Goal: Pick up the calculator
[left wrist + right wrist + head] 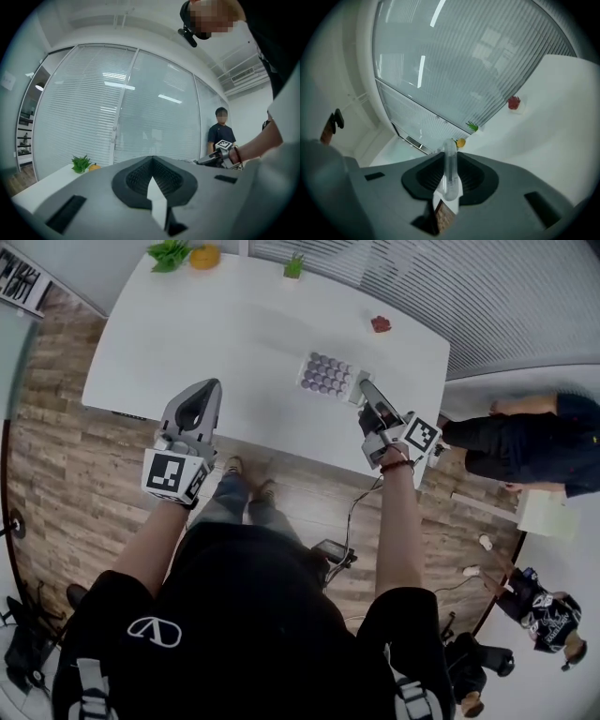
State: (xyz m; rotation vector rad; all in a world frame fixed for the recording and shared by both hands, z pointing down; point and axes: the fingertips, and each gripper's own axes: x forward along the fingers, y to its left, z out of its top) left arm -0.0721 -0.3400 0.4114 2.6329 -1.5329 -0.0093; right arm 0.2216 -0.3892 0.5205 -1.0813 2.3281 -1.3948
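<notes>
The calculator (326, 375), pale with rows of purple keys, hangs over the white table (216, 334) near its right front corner. My right gripper (363, 390) is shut on its right edge. In the right gripper view the calculator (450, 164) shows edge-on as a thin pale strip pinched between the jaws of the right gripper (449, 185). My left gripper (214, 386) hovers over the table's front edge, shut with nothing in it. In the left gripper view the left gripper (152, 161) has its jaws meeting at the tip, and the right gripper (213, 160) shows far right.
A small red thing (381, 324) lies near the table's far right. A leafy green plant (169, 254), an orange fruit (204, 256) and a small potted plant (293, 266) stand along the far edge. A person (534, 442) stands right of the table. Glass walls with blinds (478, 56) lie behind it.
</notes>
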